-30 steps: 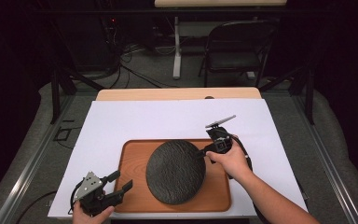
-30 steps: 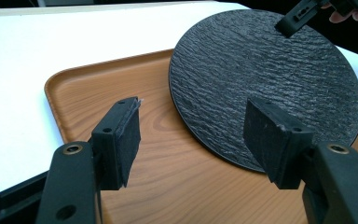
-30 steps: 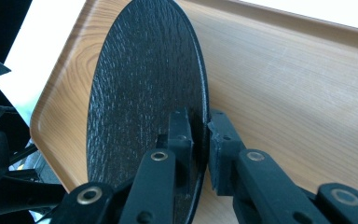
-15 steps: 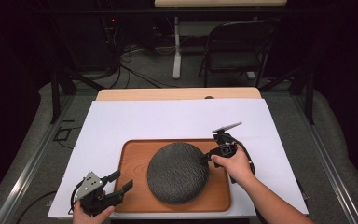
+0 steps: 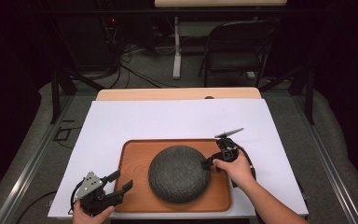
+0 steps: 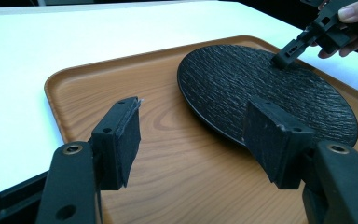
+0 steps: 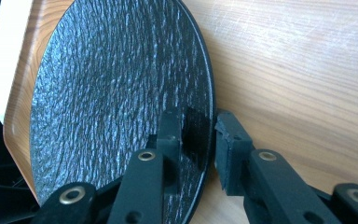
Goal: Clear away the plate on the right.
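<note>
A round, dark, rough-textured plate [image 5: 179, 173] [image 6: 261, 88] [image 7: 121, 93] lies on a wooden tray [image 5: 133, 161] [image 6: 168, 130] [image 7: 298, 70]. My right gripper [image 5: 206, 164] [image 6: 286, 51] [image 7: 203, 135] sits at the plate's right rim. Its jaws have just been opening: one pad is over the plate and the other outside the rim, with a small gap, so they straddle the rim without pressing. My left gripper [image 5: 121, 181] [image 6: 196, 135] rests at the tray's front left corner, open and aimed at the plate, nothing between its pads.
The tray lies on a white sheet [image 5: 177, 121] that covers a wooden table [image 5: 177, 93]. Beyond the table's far edge stand a folding chair [image 5: 235, 46] and a table leg with cables on the floor [image 5: 135, 51].
The right hand has sunk toward the tray, and the plate shifted slightly right and settled on it. The right jaws have spread apart. The left gripper has stayed put.
</note>
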Available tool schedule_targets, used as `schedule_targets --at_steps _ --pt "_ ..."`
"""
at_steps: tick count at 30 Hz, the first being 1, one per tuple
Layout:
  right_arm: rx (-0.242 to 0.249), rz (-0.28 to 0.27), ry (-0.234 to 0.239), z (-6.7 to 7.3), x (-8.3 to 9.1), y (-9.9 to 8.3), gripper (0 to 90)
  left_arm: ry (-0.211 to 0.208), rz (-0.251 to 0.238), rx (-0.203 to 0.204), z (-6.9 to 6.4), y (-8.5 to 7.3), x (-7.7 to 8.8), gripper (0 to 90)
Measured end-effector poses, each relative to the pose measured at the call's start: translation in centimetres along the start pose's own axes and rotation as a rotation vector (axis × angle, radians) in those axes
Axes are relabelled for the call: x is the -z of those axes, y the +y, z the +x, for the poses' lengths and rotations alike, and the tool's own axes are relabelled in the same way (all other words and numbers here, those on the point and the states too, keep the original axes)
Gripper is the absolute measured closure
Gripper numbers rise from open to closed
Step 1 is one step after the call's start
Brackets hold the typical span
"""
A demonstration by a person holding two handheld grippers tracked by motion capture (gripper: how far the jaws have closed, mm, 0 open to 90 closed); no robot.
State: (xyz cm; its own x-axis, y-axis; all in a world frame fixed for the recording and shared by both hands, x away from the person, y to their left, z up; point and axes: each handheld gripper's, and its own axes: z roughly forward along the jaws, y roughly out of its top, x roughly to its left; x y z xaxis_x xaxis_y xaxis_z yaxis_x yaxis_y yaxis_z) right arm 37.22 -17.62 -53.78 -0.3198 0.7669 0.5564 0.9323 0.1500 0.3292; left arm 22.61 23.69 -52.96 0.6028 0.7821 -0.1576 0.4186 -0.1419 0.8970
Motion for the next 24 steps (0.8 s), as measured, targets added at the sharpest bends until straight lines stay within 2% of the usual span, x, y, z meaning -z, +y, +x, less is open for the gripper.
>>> schedule_targets --at_steps 1,3,4,7,13,14,16,19,20,21,23,24 --pt "0.027 0.000 -0.008 0.0 0.0 0.0 73.1 0.000 0.001 0.000 0.0 0.0 0.0 36.5" --pt "0.037 -0.005 -0.022 0.1 0.1 -0.2 72.2 -0.001 0.000 0.000 0.0 0.0 0.0 36.5" --pt "0.063 -0.018 -0.030 0.1 0.3 -0.2 72.0 0.000 -0.001 0.001 0.0 0.0 0.1 36.5" --pt "0.066 -0.040 -0.022 0.3 0.8 -0.4 68.8 0.001 -0.001 0.001 0.0 0.0 0.1 36.5" --pt "0.121 -0.121 -0.010 0.5 2.6 -2.0 61.6 0.001 -0.001 0.002 0.0 0.0 0.1 36.5" --pt "0.121 -0.121 -0.010 0.5 2.6 -2.0 61.6 0.001 -0.001 0.002 0.0 0.0 0.0 36.5" --pt "0.168 -0.167 -0.019 0.7 3.2 -3.2 57.5 0.002 0.003 0.000 0.0 0.0 0.0 36.5" --pt "0.180 -0.191 -0.016 0.7 3.6 -4.1 56.5 0.002 0.003 0.000 0.0 0.0 0.0 36.5" --pt "0.190 -0.226 -0.015 0.5 4.1 -5.2 55.4 0.003 0.003 0.000 0.0 0.0 0.0 36.5" --pt "0.190 -0.226 -0.015 0.5 4.1 -5.2 55.4 0.003 0.003 0.000 0.0 0.0 0.0 36.5" --pt "0.202 -0.264 -0.014 0.3 4.4 -6.0 52.7 0.003 0.003 0.000 0.0 0.0 0.0 36.5" --pt "0.215 -0.302 -0.031 0.0 4.7 -6.9 51.5 0.000 0.004 0.000 0.0 0.0 0.0 36.5"
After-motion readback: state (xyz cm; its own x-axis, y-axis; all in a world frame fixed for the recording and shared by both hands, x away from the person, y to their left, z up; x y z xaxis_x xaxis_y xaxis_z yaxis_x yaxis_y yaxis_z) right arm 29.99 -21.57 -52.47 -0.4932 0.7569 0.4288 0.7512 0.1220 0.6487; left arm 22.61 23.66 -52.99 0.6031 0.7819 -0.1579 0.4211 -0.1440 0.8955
